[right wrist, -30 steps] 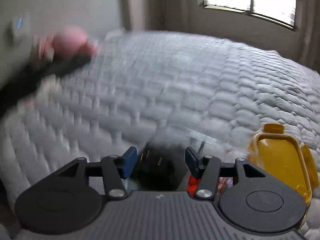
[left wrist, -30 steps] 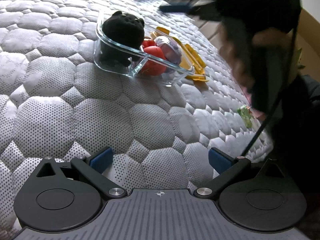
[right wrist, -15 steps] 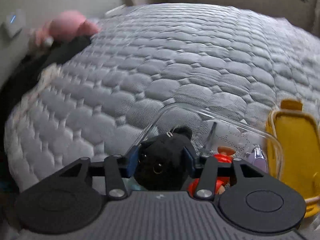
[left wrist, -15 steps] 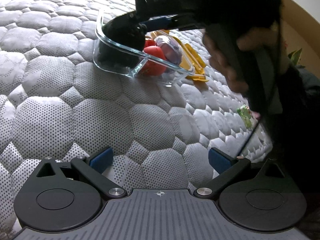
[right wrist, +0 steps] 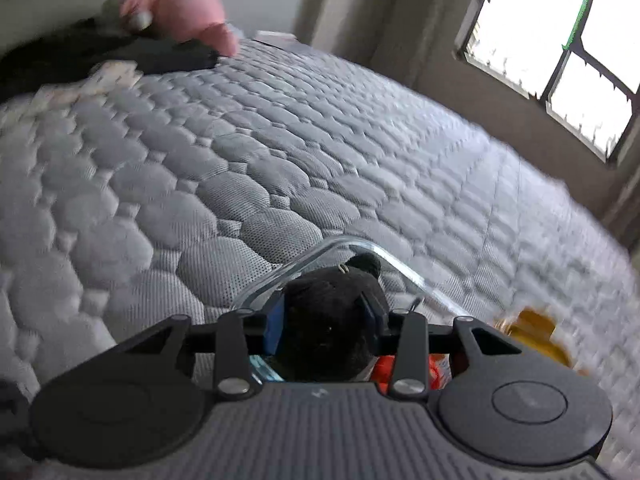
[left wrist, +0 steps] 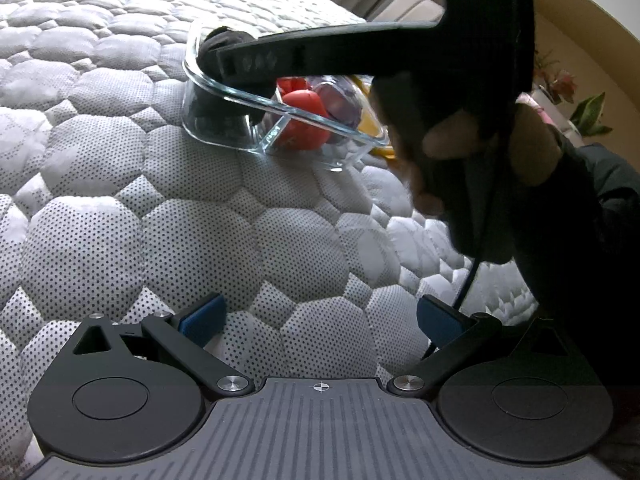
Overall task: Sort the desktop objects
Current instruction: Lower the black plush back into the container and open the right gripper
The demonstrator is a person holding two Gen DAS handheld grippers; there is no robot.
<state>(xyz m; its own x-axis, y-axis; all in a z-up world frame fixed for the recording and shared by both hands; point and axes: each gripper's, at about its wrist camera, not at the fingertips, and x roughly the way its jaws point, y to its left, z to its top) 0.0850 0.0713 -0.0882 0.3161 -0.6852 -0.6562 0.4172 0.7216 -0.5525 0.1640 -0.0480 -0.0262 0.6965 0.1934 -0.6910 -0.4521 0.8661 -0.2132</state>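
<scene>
A clear glass container (left wrist: 240,96) rests on the quilted mattress. Inside it are a black plush toy (left wrist: 218,40), a red toy (left wrist: 304,120) and a purple piece (left wrist: 340,100). My right gripper (left wrist: 232,68), held by a hand, reaches into the container from the right. In the right wrist view the right gripper (right wrist: 326,316) has its blue pads (right wrist: 274,320) pressed on both sides of the black plush toy (right wrist: 332,288), just inside the glass rim (right wrist: 344,242). My left gripper (left wrist: 320,316) hangs open over bare mattress, well short of the container.
A yellow lid (right wrist: 532,328) lies on the mattress just right of the container. A pink soft toy (right wrist: 180,8) and dark cloth sit at the far left edge of the bed. A window (right wrist: 560,40) and wall stand beyond.
The right gripper swung in over the container, came down around the black plush toy and closed its pads on it. The left gripper stayed where it was.
</scene>
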